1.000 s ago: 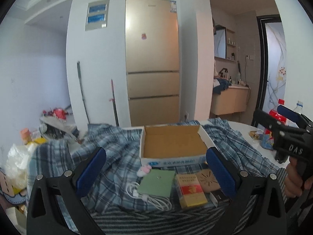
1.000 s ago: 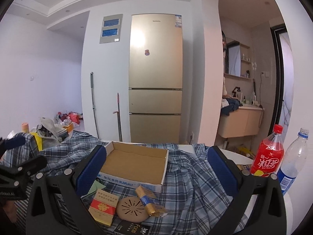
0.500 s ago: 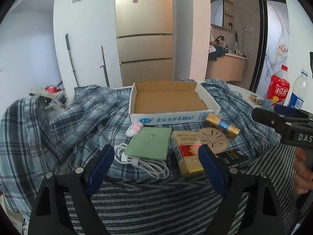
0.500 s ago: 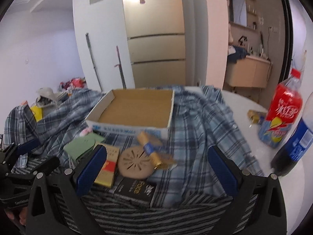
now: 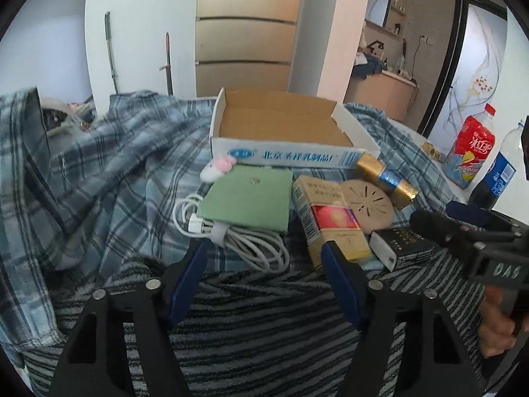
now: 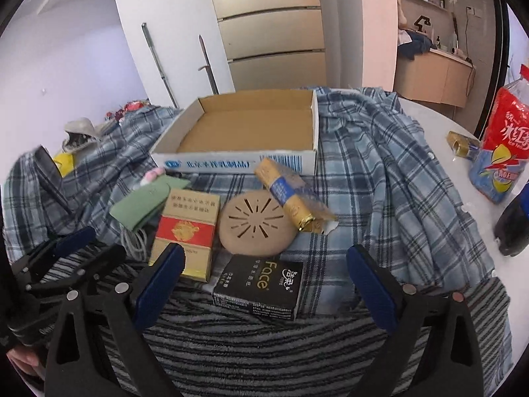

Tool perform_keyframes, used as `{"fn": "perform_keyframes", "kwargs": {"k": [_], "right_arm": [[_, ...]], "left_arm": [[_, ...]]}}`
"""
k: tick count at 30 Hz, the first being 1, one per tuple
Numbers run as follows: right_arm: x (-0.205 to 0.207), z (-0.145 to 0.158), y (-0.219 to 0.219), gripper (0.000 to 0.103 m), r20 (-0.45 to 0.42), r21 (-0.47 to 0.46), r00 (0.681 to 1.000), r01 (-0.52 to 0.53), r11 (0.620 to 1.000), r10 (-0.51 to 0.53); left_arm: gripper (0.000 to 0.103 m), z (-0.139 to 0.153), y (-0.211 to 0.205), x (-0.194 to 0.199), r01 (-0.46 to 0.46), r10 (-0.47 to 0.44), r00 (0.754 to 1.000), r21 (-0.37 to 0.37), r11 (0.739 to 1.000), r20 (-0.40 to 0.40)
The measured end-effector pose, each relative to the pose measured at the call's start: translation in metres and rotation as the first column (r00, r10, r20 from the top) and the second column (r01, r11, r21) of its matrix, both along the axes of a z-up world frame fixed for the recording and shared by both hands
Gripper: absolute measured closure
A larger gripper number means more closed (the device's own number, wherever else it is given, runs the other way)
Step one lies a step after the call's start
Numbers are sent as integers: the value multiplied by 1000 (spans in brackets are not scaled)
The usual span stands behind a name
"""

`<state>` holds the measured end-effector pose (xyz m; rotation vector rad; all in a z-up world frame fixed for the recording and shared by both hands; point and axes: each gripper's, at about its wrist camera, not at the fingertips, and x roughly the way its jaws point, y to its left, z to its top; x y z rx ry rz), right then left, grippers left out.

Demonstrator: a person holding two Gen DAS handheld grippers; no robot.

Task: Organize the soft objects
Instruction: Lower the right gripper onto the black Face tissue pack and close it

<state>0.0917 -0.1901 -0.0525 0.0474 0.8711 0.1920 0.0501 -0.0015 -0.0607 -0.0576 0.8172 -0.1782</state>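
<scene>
While both tools hover low over the striped cloth (image 6: 264,347), the left hand-held gripper (image 5: 264,258) stands wide apart, empty, above the white cable (image 5: 251,241); the right hand-held gripper (image 6: 264,264) is likewise spread wide, empty, with the black box (image 6: 261,286) between its fingers. Just beyond lie the cigarette pack (image 6: 186,231), tan perforated disc (image 6: 256,226), green pouch (image 5: 248,200) and gold wrapped roll (image 6: 291,203), all on the plaid shirt (image 6: 396,192). Behind them sits the open cardboard box (image 6: 248,129). Red bottle (image 6: 506,145) stands far right on the bench (image 6: 439,122).
</scene>
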Motion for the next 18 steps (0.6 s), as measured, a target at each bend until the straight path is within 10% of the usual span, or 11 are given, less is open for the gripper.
{"fn": "perform_keyframes", "kwargs": {"k": [9,12,18], "right_arm": [[2,-18,12,12,-37,-32,998,-52,998,51],[3,-21,14,12,-54,-52,998,-40,998,37],[3,-22,22,12,-58,-111,998,-47,993,40]], "left_arm": [[66,-6,-4,2,40,-40,999,-14,999,-23],[92,-7,-6,3,34,-34,999,2,999,-38],[97,-8,-8,3,38,-38,998,14,999,-41]]}}
